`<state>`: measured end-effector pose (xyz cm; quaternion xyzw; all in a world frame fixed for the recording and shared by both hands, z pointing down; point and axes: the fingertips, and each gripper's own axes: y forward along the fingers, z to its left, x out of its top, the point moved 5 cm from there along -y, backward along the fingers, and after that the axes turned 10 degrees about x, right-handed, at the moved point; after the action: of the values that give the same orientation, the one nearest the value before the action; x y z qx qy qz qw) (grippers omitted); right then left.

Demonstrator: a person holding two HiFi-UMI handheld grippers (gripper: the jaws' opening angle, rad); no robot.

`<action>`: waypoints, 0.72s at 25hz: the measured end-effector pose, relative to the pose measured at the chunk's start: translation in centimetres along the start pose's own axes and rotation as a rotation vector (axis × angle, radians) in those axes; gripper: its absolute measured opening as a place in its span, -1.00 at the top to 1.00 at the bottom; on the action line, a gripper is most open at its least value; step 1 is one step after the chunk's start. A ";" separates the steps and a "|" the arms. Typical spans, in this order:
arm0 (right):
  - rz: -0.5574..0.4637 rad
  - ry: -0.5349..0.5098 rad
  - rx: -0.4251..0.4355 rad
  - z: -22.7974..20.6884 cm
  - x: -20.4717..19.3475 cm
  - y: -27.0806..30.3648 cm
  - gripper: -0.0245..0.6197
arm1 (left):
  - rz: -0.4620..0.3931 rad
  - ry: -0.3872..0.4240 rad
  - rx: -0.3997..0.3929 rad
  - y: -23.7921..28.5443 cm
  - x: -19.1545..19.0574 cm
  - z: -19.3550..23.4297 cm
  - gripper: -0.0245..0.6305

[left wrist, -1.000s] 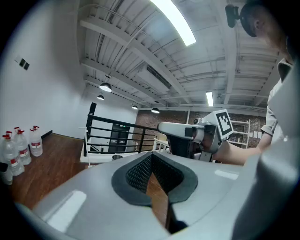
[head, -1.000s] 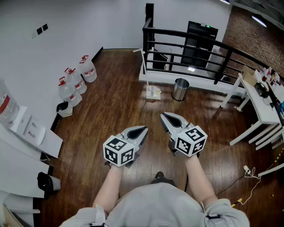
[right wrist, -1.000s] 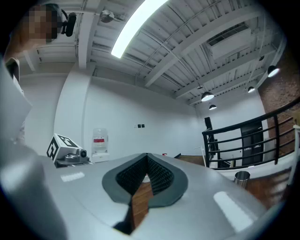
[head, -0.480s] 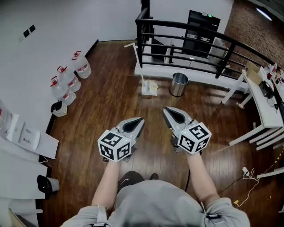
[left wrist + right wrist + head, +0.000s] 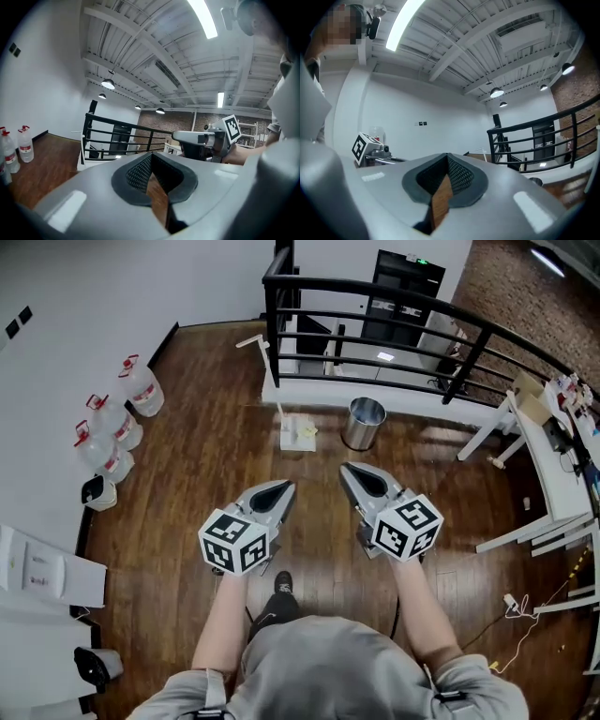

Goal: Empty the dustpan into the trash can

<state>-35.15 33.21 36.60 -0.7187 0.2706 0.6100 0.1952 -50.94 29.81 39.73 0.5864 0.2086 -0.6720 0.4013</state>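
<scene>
Trash can (image 5: 364, 423): a shiny metal cylinder, upright, open at the top, right at the foot of the black railing (image 5: 375, 296). Dustpan (image 5: 298, 435): white, flat down, something yellowish in it, long pale handle rising toward the railing's corner post.

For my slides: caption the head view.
Left gripper and right gripper, both shut and empty, face trash can and dustpan by railing.
</scene>
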 end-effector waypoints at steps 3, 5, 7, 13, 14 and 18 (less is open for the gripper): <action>0.008 -0.002 -0.031 -3.3 1.3 3.8 0.93 | 0.005 -0.018 -0.033 3.8 1.7 3.9 0.91; 0.009 -0.006 -0.048 -5.1 2.0 5.8 0.93 | 0.017 -0.021 -0.053 6.0 2.4 6.0 0.91; 0.005 -0.010 -0.057 -7.0 2.8 7.9 0.93 | 0.023 -0.013 -0.058 8.1 3.4 8.0 0.91; 0.004 0.010 -0.078 -13.5 3.5 12.0 0.93 | 0.045 0.000 -0.081 14.8 5.2 12.0 0.91; 0.004 0.013 -0.077 -14.8 3.5 12.6 0.93 | 0.048 -0.001 -0.076 16.1 5.3 12.7 0.91; -0.016 0.026 -0.064 -21.2 3.6 14.9 0.93 | 0.052 0.021 -0.058 22.3 6.1 14.9 0.91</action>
<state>-27.76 8.19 37.59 -0.7346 0.2477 0.6074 0.1734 -42.63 3.63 41.49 0.5868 0.2169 -0.6486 0.4335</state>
